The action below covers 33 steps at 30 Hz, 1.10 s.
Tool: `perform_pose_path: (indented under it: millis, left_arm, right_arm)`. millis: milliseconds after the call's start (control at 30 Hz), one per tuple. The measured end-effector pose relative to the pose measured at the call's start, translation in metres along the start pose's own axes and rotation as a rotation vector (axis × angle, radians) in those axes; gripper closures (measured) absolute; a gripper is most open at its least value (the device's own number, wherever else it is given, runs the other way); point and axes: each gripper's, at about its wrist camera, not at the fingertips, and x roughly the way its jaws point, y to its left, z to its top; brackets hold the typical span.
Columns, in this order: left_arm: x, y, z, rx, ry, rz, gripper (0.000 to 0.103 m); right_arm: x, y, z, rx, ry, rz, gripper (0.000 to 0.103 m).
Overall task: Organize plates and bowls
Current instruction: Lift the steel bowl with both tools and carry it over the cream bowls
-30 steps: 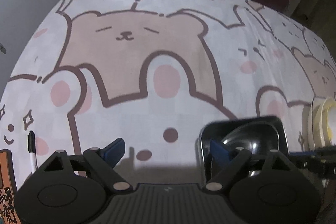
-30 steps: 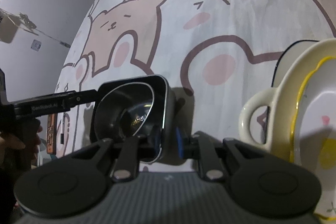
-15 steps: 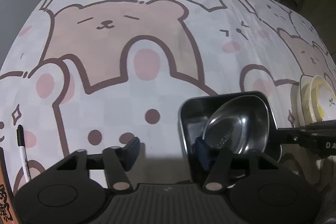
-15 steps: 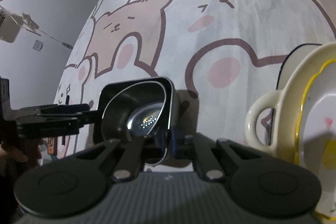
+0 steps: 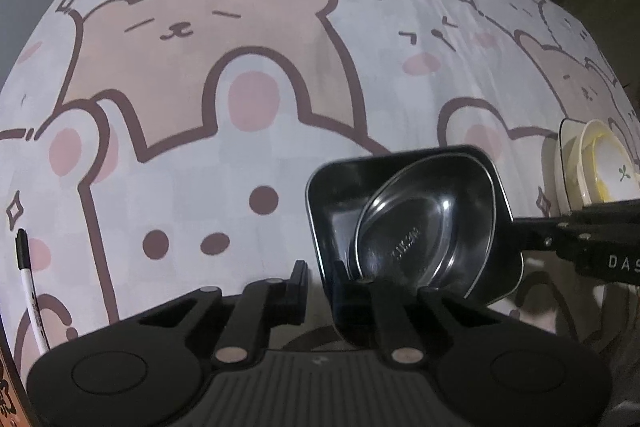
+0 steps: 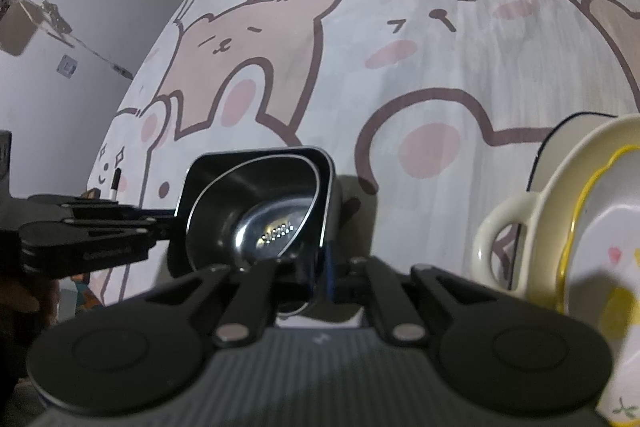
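A dark square metal tray [image 5: 332, 211] with a shiny steel bowl [image 5: 408, 231] inside is held above the bear-print cloth. My left gripper [image 5: 322, 277] has closed onto the tray's near rim. My right gripper [image 6: 316, 269] is shut on the tray's opposite rim, and the tray shows in the right wrist view [image 6: 208, 179] with the bowl [image 6: 272, 227] in it. A stack of cream and yellow-rimmed plates and bowls [image 5: 592, 163] lies at the right, and in the right wrist view the stack [image 6: 568, 211] is close by.
The bear-print cloth [image 5: 240, 67] covers the whole surface. A black-capped marker [image 5: 28, 283] lies at the left edge. Furniture and boxes stand beyond the far edge.
My left gripper has closed from wide open onto the tray's near rim. The tray with the bowl has risen and tilted slightly. My right gripper stays shut on the tray.
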Motion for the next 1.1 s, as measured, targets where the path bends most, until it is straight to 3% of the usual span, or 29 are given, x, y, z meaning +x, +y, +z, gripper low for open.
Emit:
perform_pose_path:
  millis: [733, 1100]
  left_arm:
    - [-0.02, 0.011, -0.005, -0.099, -0.077, -0.049, 0.091]
    - [-0.042, -0.003, -0.002, -0.126, -0.158, -0.09, 0.092]
  right_arm:
    - [-0.002, 0.006, 0.002, -0.034, 0.001, 0.002, 0.096]
    - [-0.035, 0.004, 0.009, -0.05, -0.084, 0.02, 0.097]
